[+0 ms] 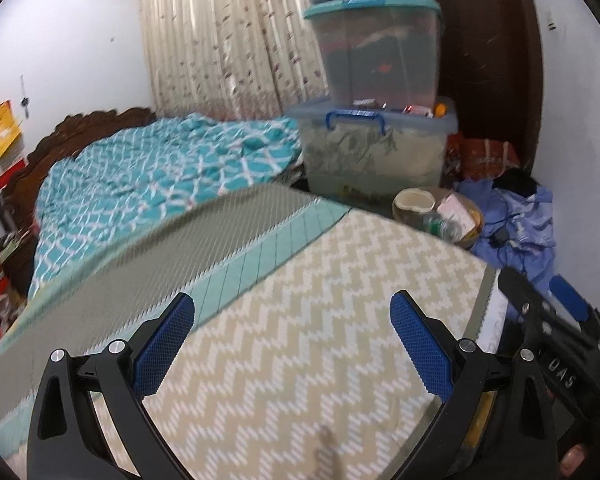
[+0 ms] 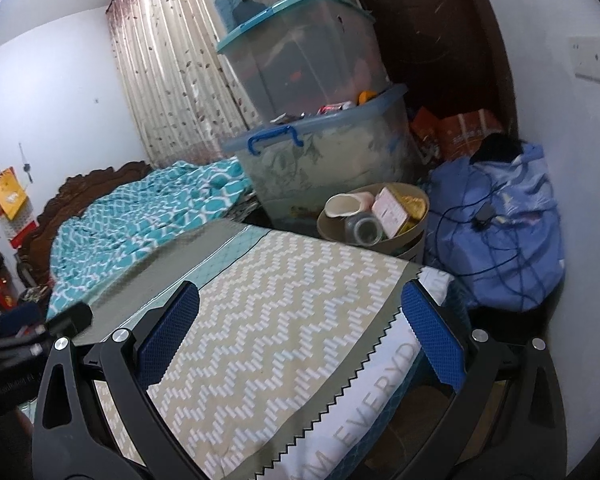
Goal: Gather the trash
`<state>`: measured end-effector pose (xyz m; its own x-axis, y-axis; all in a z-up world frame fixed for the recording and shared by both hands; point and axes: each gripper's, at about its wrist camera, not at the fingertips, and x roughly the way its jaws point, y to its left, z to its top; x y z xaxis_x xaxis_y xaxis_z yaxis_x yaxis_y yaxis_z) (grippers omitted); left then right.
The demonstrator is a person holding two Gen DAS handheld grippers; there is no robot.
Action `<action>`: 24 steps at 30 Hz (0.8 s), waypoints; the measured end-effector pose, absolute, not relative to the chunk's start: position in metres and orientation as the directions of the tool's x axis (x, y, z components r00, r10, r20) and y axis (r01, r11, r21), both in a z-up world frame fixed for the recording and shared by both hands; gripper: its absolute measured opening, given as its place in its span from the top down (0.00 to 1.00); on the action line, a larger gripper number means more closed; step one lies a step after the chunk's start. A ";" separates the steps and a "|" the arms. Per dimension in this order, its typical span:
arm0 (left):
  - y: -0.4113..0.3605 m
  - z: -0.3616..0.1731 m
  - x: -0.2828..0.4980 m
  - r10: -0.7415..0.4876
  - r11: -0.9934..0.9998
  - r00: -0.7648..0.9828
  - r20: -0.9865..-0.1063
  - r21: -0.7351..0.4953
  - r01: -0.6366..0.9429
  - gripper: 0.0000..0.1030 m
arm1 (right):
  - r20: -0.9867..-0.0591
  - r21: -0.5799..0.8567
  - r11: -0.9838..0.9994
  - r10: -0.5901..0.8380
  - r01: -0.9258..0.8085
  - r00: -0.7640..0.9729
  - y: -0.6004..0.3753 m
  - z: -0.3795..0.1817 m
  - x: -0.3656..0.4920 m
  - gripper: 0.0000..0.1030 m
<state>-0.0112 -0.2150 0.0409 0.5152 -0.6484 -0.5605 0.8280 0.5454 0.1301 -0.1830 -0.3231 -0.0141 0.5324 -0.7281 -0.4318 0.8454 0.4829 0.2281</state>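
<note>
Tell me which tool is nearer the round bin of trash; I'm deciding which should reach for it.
Right, judging by both views. The right tool hangs open over the mat's corner, the bin just beyond. The left tool sits further left, over the middle of the mat.

Ahead of my claws: open zigzag mat [image 2: 284,300] | beyond: basket [image 2: 414,236] hemmed between storage bin [image 2: 332,164] and blue bundle [image 2: 512,232].

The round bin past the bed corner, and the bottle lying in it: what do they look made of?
The bin looks like matte tan plastic or fibreboard, going by its thin smooth rim; I cannot tell which. The bottle looks like clear plastic: see-through wall, soft glare, though glass is possible.
</note>
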 end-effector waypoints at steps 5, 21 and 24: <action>-0.214 0.057 0.001 -0.704 0.515 0.487 -0.517 0.100 0.851 0.08 | -0.451 0.162 0.445 -0.760 0.881 0.467 -0.312 -0.001 -0.183 0.03; -0.184 0.075 0.001 -0.747 0.484 0.468 -0.472 0.098 0.870 0.08 | -0.424 0.127 0.449 -0.782 0.884 0.458 -0.270 0.021 -0.179 0.03; -0.180 0.080 0.003 -0.748 0.486 0.469 -0.469 0.093 0.869 0.08 | -0.419 0.143 0.444 -0.783 0.884 0.461 -0.270 0.026 -0.181 0.03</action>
<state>0.0033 -0.1798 0.0795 0.4692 -0.7480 -0.4694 0.8688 0.4863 0.0935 -0.1808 -0.2695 0.0265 0.4607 -0.7826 -0.4186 0.8845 0.4440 0.1432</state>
